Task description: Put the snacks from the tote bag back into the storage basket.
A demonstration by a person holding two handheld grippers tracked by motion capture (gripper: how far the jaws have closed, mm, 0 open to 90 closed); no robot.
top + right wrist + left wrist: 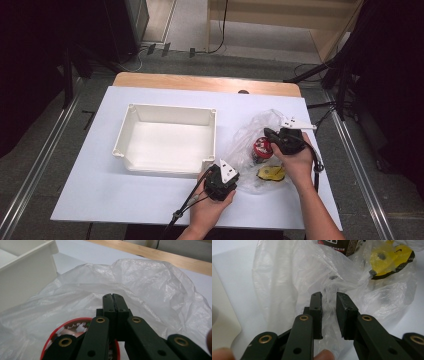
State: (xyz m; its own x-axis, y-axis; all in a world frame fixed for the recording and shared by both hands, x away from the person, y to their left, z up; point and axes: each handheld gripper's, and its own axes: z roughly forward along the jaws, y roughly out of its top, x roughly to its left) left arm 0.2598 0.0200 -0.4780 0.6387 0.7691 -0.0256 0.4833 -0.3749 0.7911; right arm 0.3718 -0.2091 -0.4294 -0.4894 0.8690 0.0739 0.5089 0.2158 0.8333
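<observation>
Your table (150, 200) is a white sheet over a wooden top, with grey floor, cables and dark stands around it. An empty white bin (170, 140) sits left of centre. The clear plastic bag (250, 140) lies crumpled just right of it, with no clear long axis; inside are a red-lidded can (261, 148) and a yellow-and-black item (270, 173). Your left gripper (329, 305) is parted around a fold of bag film. Your right gripper (112, 302) is pressed shut above the can; whether it pinches film, you cannot tell.
</observation>
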